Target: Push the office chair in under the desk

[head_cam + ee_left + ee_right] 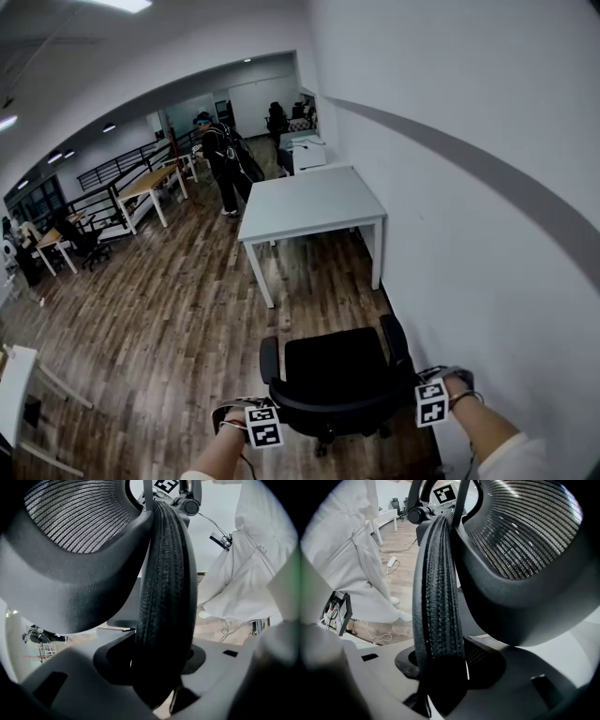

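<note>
Nearest me are my two grippers, one at each end of the office chair's (337, 370) backrest rim (330, 411). My left gripper (262, 417) is clenched on the rim's left end, with its marker cube (263, 424) facing up. My right gripper (433, 398) is clenched on the right end, just beside the white wall (469, 187). In the left gripper view the black ribbed padding of the rim (164, 597) runs straight down between the jaws and fills the gap between them. The grey mesh back (79, 517) curves away to its left. The right gripper view shows the same grasp mirrored, the ribbed rim (438, 597) wedged between the jaws and the mesh (525, 527) to its right.

The chair stands on the wood floor (169, 319) close in front of me. Its black seat and both armrests point away towards the white counter (309, 202). That counter stands farther off against the right wall. Open floor lies between the two, so the chair is well apart from the counter and not under it. A person (220, 159) stands beyond the counter's far left corner, and wood-topped tables (150, 183) line the far left.
</note>
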Tool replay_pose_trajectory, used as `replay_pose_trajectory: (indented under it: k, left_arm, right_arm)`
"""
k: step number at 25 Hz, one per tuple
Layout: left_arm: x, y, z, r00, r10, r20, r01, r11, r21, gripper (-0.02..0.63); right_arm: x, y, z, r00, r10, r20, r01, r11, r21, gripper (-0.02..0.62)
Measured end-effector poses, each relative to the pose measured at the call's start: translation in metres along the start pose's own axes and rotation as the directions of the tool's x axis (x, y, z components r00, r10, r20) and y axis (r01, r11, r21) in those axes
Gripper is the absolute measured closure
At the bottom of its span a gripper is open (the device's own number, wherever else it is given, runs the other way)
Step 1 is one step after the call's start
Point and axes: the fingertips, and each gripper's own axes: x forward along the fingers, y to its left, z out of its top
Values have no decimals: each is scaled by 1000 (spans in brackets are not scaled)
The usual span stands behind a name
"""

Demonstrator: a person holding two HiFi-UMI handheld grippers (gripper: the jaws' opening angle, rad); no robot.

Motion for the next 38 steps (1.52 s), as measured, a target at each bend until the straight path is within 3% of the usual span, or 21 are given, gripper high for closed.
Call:
replay_pose_trajectory:
  k: [23, 38]
  left_arm:
    - [9, 64, -11, 1000, 8, -8, -8, 999, -31, 411]
    - [25, 134, -24, 1000, 22, -3, -22, 1000, -14, 411]
  right_arm:
    - [22, -69, 7, 1000, -13, 26, 13, 1000, -13, 400]
    - [46, -127, 14, 1000, 4, 11, -4, 1000, 11, 400]
